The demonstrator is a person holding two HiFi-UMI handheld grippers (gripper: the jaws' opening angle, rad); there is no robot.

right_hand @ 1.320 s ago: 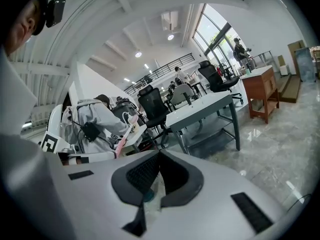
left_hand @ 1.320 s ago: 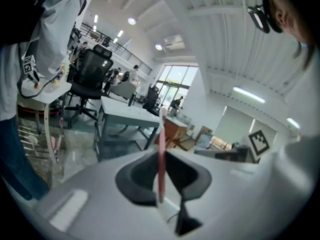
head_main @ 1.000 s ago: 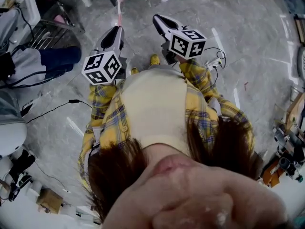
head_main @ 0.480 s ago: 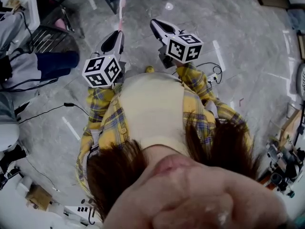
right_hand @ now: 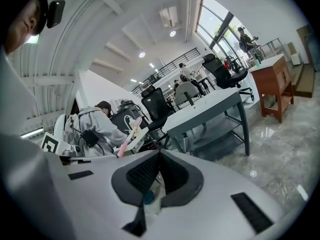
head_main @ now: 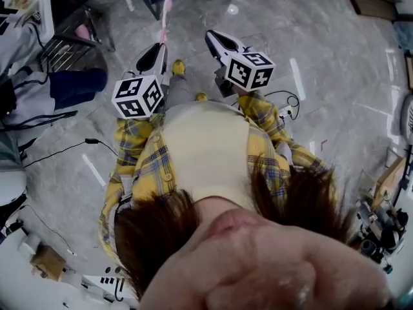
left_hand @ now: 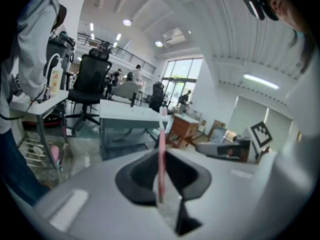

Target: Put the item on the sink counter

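Observation:
A pink toothbrush (head_main: 164, 17) sticks out forward from my left gripper (head_main: 157, 49), which is shut on its handle. In the left gripper view the toothbrush (left_hand: 161, 145) stands upright between the closed jaws of that gripper (left_hand: 161, 156). My right gripper (head_main: 213, 37) is held beside it at chest height, jaws shut together with nothing seen between their tips (right_hand: 159, 153). From the right gripper view the toothbrush (right_hand: 130, 133) shows to the left. No sink counter is in view.
Grey marble floor (head_main: 322, 37) lies below, with cables (head_main: 58, 154) and a power strip (head_main: 287, 112). A wire rack (head_main: 64, 47) stands at the left. Ahead are a white table (left_hand: 127, 115), an office chair (left_hand: 90, 84), a wooden cabinet (right_hand: 272, 81) and a person in a grey hoodie (right_hand: 97, 126).
The floor has slid past under me as the person walks forward; a yellow shoe has stepped ahead. Both grippers keep their pose, the left still holding the toothbrush.

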